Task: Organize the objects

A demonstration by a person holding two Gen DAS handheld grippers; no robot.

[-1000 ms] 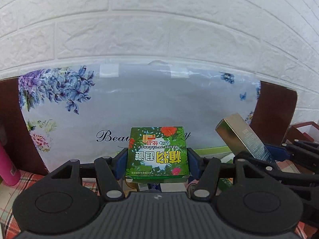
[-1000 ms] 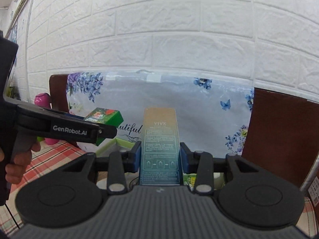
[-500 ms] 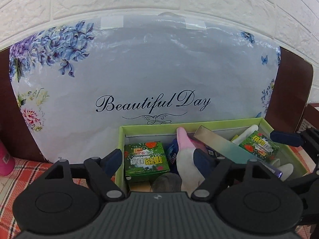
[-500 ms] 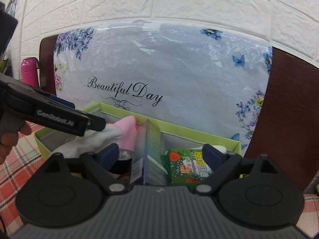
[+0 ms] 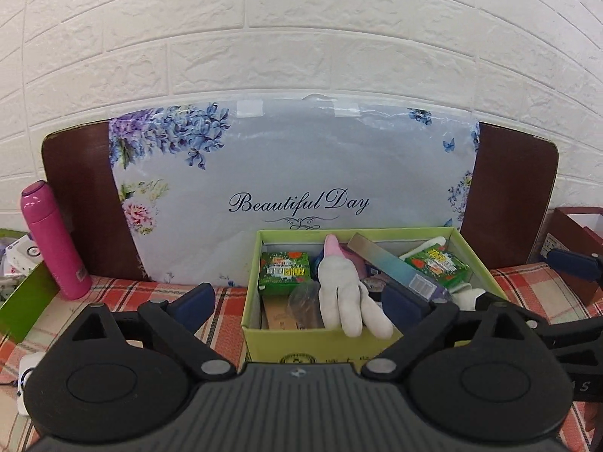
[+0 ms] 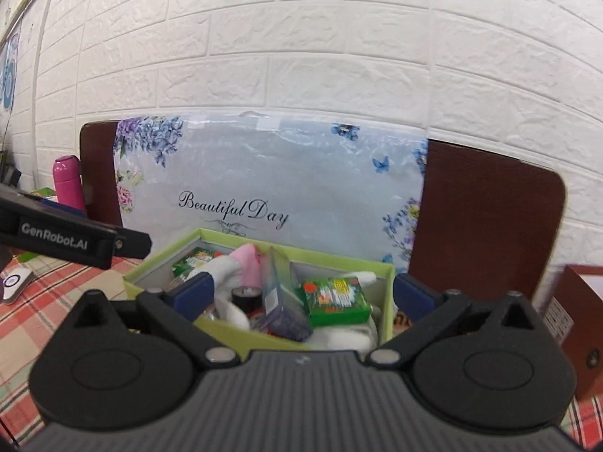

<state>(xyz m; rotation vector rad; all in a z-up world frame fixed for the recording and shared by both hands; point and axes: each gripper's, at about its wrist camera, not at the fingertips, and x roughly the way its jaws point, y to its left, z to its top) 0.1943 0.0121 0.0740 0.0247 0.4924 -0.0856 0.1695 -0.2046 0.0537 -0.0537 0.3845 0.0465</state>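
Note:
A lime-green box on the plaid cloth holds a green leafy carton, a second green carton, a long teal-and-gold carton lying slanted, and a white-and-pink glove. My left gripper hovers in front of the box, its jaws opening wide and pressing on nothing. From the right wrist, the box rim, a green carton, the long carton and a black tape roll show. My right gripper is also opening, with nothing held.
A floral "Beautiful Day" bag leans on a brown board against the brick wall behind the box. A pink bottle and a green lid stand left. A red-brown box is at the right. A white device lies on the cloth.
The left gripper let go of the green carton and the right let go of the long carton; both now lie in the lime box. Both jaws widened and both grippers drew back.

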